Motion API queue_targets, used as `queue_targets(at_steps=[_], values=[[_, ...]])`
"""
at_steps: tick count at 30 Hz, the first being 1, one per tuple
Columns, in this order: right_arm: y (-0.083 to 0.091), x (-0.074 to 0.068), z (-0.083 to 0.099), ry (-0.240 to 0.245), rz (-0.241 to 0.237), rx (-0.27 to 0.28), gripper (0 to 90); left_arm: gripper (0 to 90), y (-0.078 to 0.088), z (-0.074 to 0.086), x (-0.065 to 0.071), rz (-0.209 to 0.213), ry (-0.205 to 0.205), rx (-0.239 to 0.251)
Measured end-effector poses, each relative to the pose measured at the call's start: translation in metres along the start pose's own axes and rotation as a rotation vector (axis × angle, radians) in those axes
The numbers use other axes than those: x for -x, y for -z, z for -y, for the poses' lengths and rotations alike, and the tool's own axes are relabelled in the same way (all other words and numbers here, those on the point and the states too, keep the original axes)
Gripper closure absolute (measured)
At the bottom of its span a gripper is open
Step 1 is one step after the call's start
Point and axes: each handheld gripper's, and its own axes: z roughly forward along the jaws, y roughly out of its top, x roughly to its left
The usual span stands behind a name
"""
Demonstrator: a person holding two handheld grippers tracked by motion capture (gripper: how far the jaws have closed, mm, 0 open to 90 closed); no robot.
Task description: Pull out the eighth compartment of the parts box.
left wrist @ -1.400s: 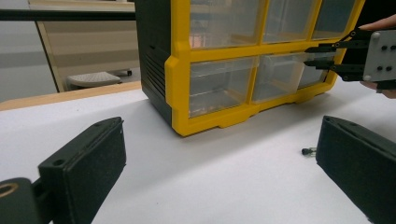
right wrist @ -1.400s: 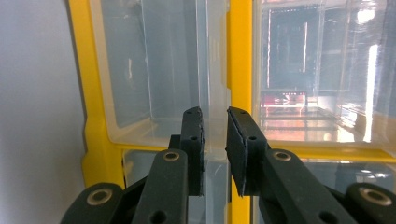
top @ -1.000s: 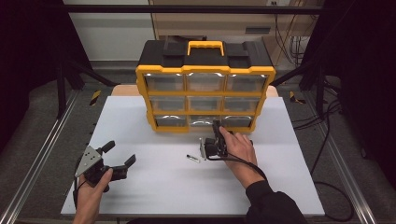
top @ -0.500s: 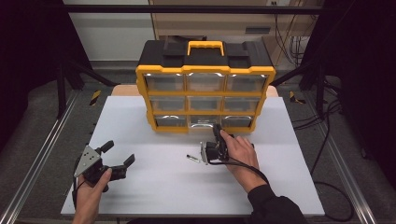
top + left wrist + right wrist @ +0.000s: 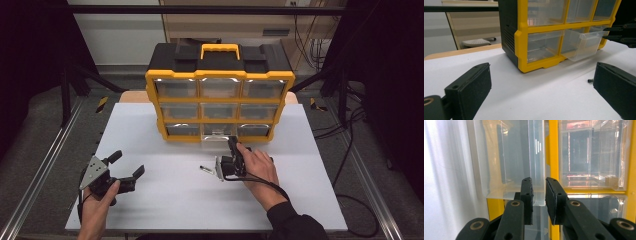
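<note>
i have the right gripper [image 5: 233,143] up against the front of the yellow-and-black drawer cabinet [image 5: 220,75], at the bottom row, middle column. its jaws are nearly together and pinch the front lip of the clear drawer [image 5: 218,132] there; in the right gripper view [image 5: 539,192] the clear plastic edge runs straight down into the narrow gap between the two black pads. that drawer [image 5: 584,43] sticks partly out of its slot, as the left gripper view shows, its front standing proud of the yellow frame, with the right gripper's jaw tips at its right end. a small dark screw [image 5: 203,168] lies on the white table [image 5: 165,200], just left of my right hand [image 5: 260,165]. the left gripper [image 5: 129,174] sits well apart at the table's near left, jaws spread wide, nothing between them, pointing toward the cabinet.
</note>
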Motion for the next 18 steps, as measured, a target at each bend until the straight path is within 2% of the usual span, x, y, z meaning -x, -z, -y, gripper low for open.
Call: queue_targets(at_steps=[9,12,18], values=[[0.007,0.0,-0.001,-0.006,-0.004,0.003,76.6,1.6,0.001,0.0,-0.001,-0.004,0.0,0.001],[0.011,0.001,-0.001,0.007,-0.01,0.005,76.7,1.6,0.001,0.0,-0.001,-0.004,0.0,0.002],[0.013,0.001,-0.006,-0.007,-0.018,-0.008,76.4,1.6,0.002,-0.001,-0.001,-0.004,-0.001,0.004]])
